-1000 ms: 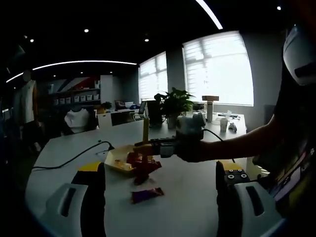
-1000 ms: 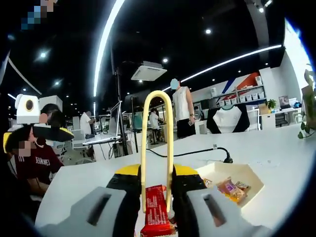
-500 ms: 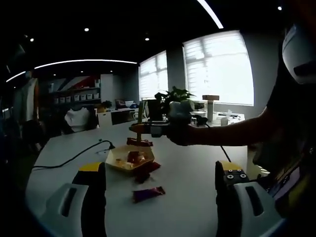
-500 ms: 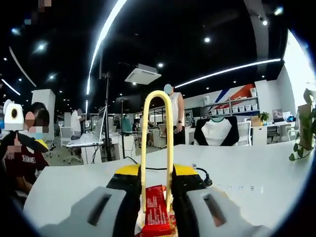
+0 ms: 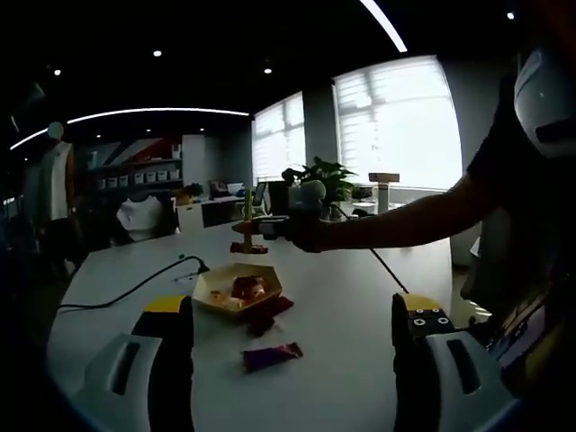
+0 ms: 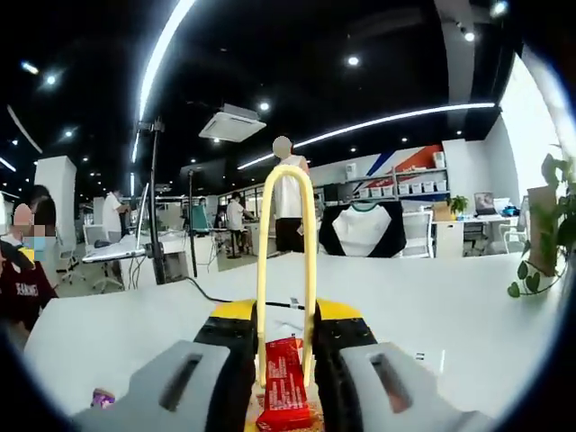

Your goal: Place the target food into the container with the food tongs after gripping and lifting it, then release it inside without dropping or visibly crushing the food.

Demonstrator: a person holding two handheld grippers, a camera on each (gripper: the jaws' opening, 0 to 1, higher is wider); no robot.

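Right gripper (image 6: pixel 283 378) clamps yellow tongs (image 6: pixel 286 270) pinching red snack bar (image 6: pixel 283 382)
Outstretched arm holds it above the container (image 5: pixel 238 290); left gripper (image 5: pixel 292 360) jaws wide, empty, near purple packet (image 5: pixel 270 356)

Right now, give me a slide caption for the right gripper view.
Right gripper squeezes yellow tongs holding a red snack bar.

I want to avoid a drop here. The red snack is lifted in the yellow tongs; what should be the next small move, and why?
Probably bring the right gripper back and down toward the container before opening. In the left gripper view, the red snack in the yellow tongs hangs high and beyond the tray, so releasing now would likely miss it. The left gripper is open and idle.
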